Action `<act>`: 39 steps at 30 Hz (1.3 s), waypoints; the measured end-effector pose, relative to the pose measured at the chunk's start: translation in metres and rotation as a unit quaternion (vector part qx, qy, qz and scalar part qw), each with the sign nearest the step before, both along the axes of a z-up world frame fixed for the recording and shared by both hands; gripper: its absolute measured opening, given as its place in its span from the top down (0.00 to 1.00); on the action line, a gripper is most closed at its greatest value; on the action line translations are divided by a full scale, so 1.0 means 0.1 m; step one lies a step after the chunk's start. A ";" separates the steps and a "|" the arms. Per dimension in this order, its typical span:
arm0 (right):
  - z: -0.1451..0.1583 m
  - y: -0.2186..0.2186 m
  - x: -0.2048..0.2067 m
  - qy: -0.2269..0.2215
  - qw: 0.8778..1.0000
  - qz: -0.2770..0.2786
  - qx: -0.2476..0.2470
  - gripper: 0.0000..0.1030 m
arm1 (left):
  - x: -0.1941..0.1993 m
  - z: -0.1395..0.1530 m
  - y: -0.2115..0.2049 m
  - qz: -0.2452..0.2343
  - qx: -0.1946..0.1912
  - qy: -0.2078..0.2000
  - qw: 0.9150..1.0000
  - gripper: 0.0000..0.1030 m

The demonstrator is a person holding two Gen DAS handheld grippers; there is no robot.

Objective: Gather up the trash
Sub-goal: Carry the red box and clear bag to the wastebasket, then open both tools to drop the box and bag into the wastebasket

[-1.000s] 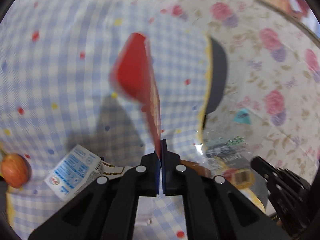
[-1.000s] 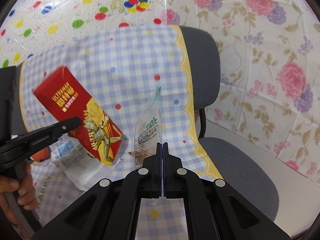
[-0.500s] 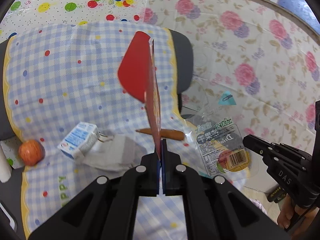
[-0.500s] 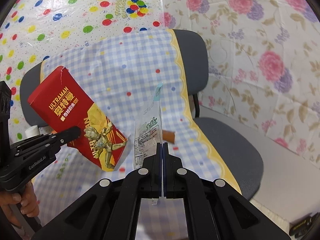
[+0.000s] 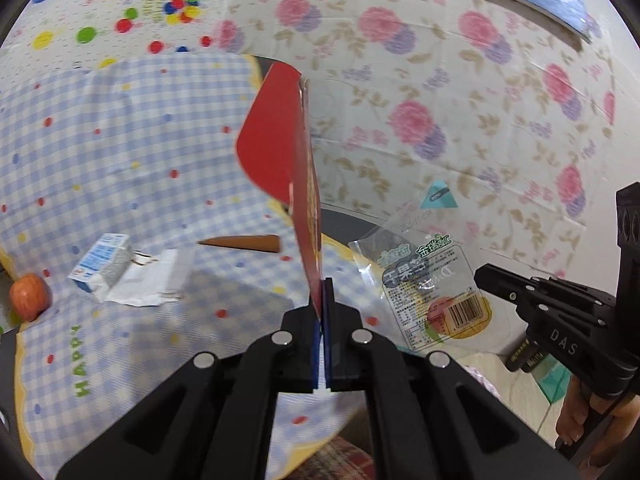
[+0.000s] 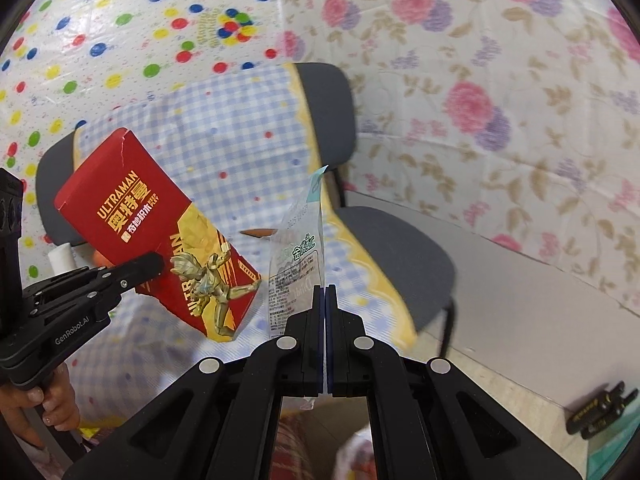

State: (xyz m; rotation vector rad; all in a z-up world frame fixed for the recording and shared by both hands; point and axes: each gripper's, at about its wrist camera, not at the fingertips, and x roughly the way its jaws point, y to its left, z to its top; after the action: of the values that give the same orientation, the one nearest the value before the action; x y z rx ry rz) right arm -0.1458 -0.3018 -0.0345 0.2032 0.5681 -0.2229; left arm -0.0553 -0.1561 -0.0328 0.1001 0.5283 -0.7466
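My left gripper [image 5: 322, 292] is shut on a flat red Ultraman box [image 5: 280, 148], held edge-on above the chair seat; the box also shows in the right wrist view [image 6: 160, 236], with the left gripper [image 6: 154, 262] clamped on its lower edge. My right gripper [image 6: 324, 292] is shut on a clear plastic snack wrapper [image 6: 298, 248], held upright; the wrapper [image 5: 432, 280] and right gripper [image 5: 486, 274] show at the right of the left wrist view. A small milk carton [image 5: 102, 266] and crumpled white paper [image 5: 150, 280] lie on the checked cloth.
A blue checked cloth [image 5: 100, 152] covers grey chairs [image 6: 396, 256]. A carrot [image 5: 248, 243] and an apple [image 5: 28, 296] lie on the cloth. Floral wall covering stands behind. A black-yellow object [image 6: 600, 412] lies on the floor at right.
Both grippers have lifted and pulled back from the chair with the box and wrapper, so more of the seat, wall and floor shows. The grips are unchanged.
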 end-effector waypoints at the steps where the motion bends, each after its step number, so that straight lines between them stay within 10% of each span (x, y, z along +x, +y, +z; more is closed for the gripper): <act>1: -0.01 -0.04 -0.07 0.002 1.000 -0.007 0.000 0.99 | -0.04 -0.02 -0.05 -0.008 0.002 0.000 1.000 1.00; 21: -0.49 -0.59 -1.25 0.082 0.983 -0.162 -0.019 0.99 | -0.78 -0.60 -1.07 -0.184 0.040 0.038 0.981 1.00; 39: -1.05 -0.83 -1.19 0.168 0.966 -0.196 -0.018 0.97 | -0.83 -0.97 -1.49 -0.206 0.112 0.059 0.970 1.00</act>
State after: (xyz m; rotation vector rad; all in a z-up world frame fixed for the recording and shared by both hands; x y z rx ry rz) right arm -0.2651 -0.3852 -0.1394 0.2428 0.8592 -0.6614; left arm -0.1386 -0.3052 -0.1298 0.3869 0.7166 -1.1011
